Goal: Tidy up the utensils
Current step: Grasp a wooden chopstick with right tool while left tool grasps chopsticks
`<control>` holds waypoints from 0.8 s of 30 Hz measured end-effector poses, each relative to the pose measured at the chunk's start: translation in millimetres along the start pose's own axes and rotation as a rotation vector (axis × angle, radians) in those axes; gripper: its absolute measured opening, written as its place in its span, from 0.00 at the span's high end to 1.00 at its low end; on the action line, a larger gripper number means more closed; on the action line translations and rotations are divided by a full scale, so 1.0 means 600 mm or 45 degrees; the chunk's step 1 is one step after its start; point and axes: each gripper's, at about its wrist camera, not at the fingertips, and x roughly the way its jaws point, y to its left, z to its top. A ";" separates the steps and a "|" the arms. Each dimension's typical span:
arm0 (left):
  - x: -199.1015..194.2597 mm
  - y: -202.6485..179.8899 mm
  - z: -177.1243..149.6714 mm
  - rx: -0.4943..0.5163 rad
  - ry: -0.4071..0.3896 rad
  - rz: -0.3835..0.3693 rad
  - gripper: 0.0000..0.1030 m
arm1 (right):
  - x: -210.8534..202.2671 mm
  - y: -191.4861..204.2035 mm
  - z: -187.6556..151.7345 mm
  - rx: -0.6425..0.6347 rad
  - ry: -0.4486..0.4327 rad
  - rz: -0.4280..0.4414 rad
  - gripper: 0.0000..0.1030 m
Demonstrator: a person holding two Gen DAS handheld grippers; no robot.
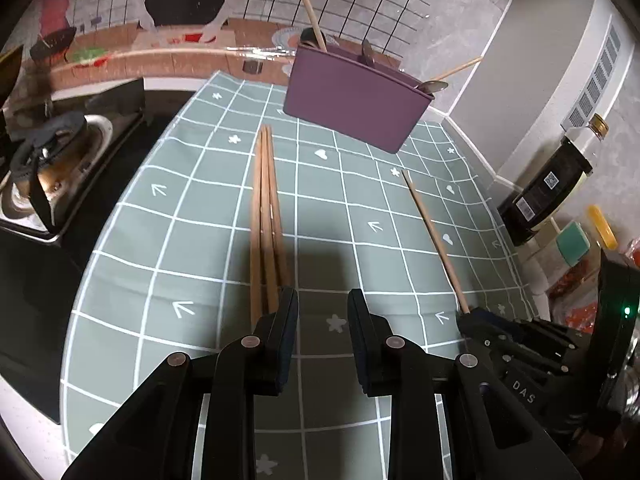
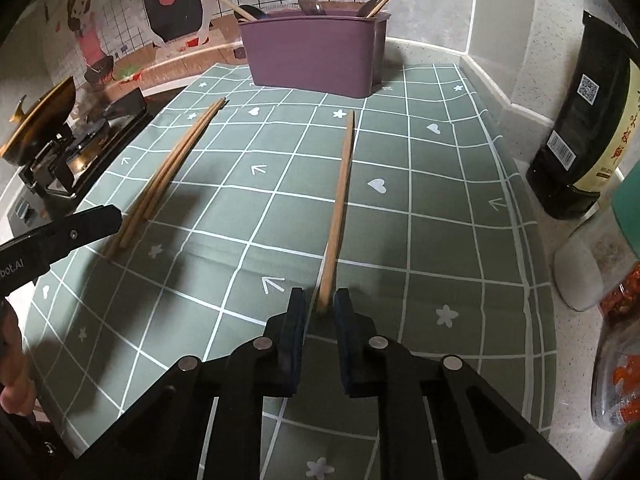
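Note:
A purple utensil holder [image 1: 352, 100] [image 2: 316, 56] stands at the far end of the green checked mat [image 1: 192, 240] [image 2: 440, 220], with spoons and two chopsticks in it. A bundle of wooden chopsticks [image 1: 264, 216] [image 2: 168, 168] lies on the mat just left of my left gripper [image 1: 322, 312]. That gripper is open with only mat between its fingers. A single chopstick [image 1: 434, 236] [image 2: 340, 200] lies flat, its near end between the fingertips of my right gripper [image 2: 321, 304] [image 1: 468, 316]. The jaws stand narrow around it, with a small gap still showing on the left side.
A gas stove [image 1: 52, 168] [image 2: 68, 152] borders the mat on the left. A dark sauce bottle [image 1: 548, 184] [image 2: 580, 120], jars with red contents [image 2: 624, 360] and a teal-lidded container [image 1: 574, 242] crowd the right edge. A hand [image 2: 10, 360] shows at lower left.

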 end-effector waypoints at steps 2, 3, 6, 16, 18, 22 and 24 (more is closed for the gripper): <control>0.007 0.001 0.000 -0.008 0.016 0.014 0.74 | 0.002 -0.001 0.000 -0.005 0.001 -0.003 0.89; 0.011 0.002 0.000 -0.012 0.023 0.017 0.74 | 0.002 -0.001 0.001 -0.007 0.001 -0.005 0.90; 0.017 0.003 -0.001 -0.013 0.033 0.029 0.74 | 0.003 -0.003 0.002 -0.010 0.001 -0.012 0.93; 0.030 0.017 -0.004 -0.002 0.052 0.116 0.74 | 0.000 -0.009 0.005 0.000 -0.010 -0.015 0.94; 0.032 0.023 -0.003 -0.010 0.054 0.135 0.74 | 0.000 -0.010 0.006 0.011 -0.009 -0.010 0.94; 0.039 0.024 0.000 -0.001 0.059 0.138 0.74 | 0.000 -0.008 0.005 0.018 -0.012 -0.007 0.94; 0.039 0.021 0.003 0.001 0.052 0.123 0.74 | -0.001 -0.008 0.005 0.020 -0.013 -0.006 0.94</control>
